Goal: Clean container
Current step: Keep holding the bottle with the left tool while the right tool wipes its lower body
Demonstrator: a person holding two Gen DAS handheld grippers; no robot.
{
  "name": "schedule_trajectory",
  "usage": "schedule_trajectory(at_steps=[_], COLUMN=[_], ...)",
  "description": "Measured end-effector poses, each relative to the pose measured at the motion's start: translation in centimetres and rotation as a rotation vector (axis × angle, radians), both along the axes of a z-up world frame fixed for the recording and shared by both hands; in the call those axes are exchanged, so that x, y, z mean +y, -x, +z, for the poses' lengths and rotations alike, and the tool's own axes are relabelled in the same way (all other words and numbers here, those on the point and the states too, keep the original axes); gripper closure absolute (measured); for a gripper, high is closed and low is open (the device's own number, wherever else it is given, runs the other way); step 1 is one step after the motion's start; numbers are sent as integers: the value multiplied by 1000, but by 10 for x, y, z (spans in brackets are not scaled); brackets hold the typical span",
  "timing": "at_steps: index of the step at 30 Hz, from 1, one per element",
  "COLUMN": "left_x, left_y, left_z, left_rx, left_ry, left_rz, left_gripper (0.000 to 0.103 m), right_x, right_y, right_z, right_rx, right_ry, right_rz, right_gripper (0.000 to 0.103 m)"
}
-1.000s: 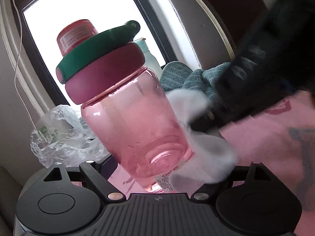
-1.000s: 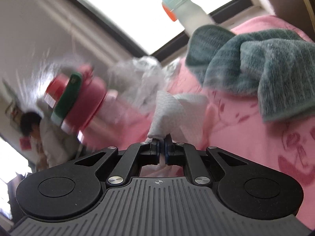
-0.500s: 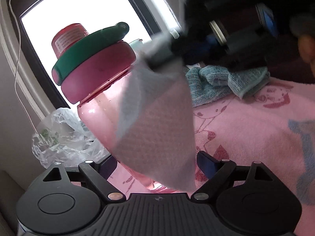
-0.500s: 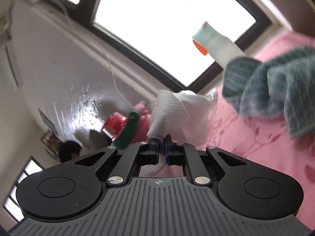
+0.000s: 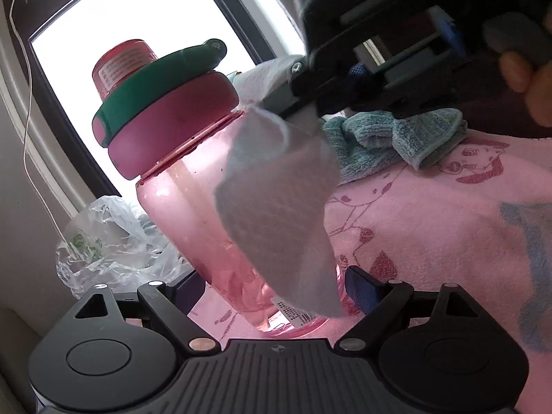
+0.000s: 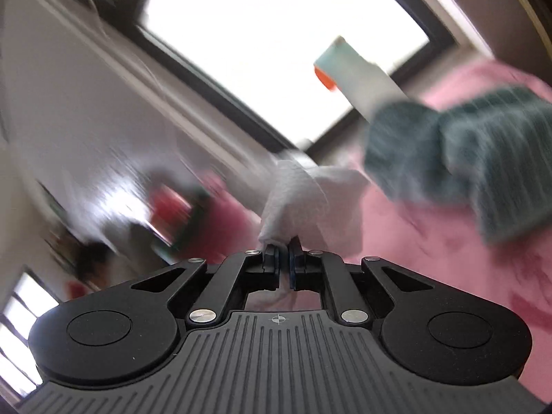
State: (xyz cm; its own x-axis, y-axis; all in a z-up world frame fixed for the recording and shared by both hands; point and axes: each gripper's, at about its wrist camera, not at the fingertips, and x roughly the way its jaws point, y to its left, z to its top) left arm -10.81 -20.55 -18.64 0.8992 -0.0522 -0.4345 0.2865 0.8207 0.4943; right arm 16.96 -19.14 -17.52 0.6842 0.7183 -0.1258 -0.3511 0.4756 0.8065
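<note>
A clear pink bottle [image 5: 186, 214] with a dark pink lid [image 5: 172, 127] and a green ring [image 5: 155, 79] tilts left in the left wrist view. My left gripper [image 5: 276, 293] is shut on its lower part, one finger on each side. My right gripper [image 5: 296, 103] comes in from the upper right, just beside the lid, shut on a white paper towel [image 5: 276, 207] that drapes down over the bottle's right side. In the blurred right wrist view the right gripper [image 6: 283, 250] pinches the towel [image 6: 310, 200], and the bottle [image 6: 172, 214] is a red smear to the left.
A pink patterned blanket [image 5: 431, 224] covers the surface. On it lie a teal cloth [image 5: 396, 138] at the back and a crumpled plastic bag [image 5: 103, 241] at the left. A spray bottle [image 6: 355, 76] stands by the window. A hand [image 5: 528, 79] holds the right gripper.
My right gripper has lifted the towel from near the bottle's base up to beside the lid, so the towel now hangs along the bottle's side. The bottle has barely shifted.
</note>
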Motion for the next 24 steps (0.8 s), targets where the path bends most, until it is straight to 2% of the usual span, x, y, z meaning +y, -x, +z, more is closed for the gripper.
schedule_trajectory(at_steps=[2,4,6,8,11,13,17,21,24], left_x=[5,10,16,50,82,82,81,91,97], left_y=[-4,-8,-15,-53,-87,-82,-75,-95,-105], left_z=[0,1,1,-3,-3,2,9,0,4], left_rx=[1,2,1,12,58,63,27,-1,10], left_ry=[4,6,0,-1,-32,-30,22,-15,36], left_rz=[3,2,1,3,66,92,22,19,30], left_gripper=[17,17,17,18,15,16,16,16,16], right_x=[6,15,24,27,23,19,17,11,6], right_y=[-10,-22,-29,-28,-29,-29,-32,-33,-23], right_z=[-11,-25,-35,-33,-30,-24,-19,-24,-23], right_rx=[94,223,303,295,258,205,133,183,195], right_ry=[44,145,257,304,289,251,143,107,108], right_rz=[-5,10,37,46,20,-8,-39,3,64], right_gripper=[92,93,93,93,92,92,92,93,93])
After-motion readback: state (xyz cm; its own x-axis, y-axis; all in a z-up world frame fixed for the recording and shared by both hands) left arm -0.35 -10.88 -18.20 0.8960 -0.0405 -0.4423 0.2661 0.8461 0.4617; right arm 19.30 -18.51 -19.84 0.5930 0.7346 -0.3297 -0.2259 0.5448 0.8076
